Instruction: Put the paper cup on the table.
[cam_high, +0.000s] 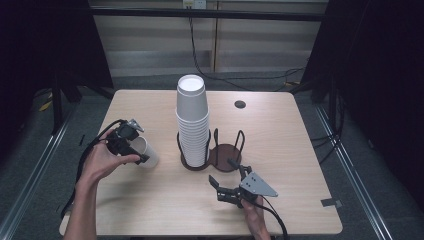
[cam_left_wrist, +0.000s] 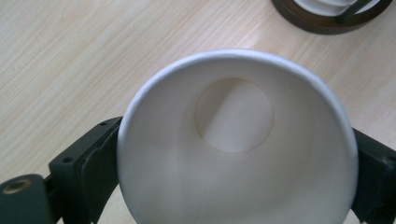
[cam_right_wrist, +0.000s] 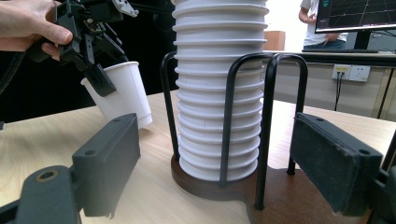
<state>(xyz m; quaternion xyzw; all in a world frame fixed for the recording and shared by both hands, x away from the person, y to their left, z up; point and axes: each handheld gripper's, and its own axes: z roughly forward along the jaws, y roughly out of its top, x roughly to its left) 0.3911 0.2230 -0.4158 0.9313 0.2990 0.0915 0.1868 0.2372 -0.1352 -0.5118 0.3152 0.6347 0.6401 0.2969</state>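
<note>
One paper cup (cam_high: 146, 151) sits tilted on the table (cam_high: 300, 145), left of the cup stack (cam_high: 192, 122) in its dark wire holder (cam_high: 225, 155). Left gripper (cam_high: 131, 145) straddles the cup's rim, jaws at either side; whether the pads press on it cannot be told. Right gripper (cam_high: 226, 181), jaws wide apart and holding nothing, rests near the holder's base.

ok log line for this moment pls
left gripper: around paper cup, tilted on table | right gripper: open by cup holder
</note>
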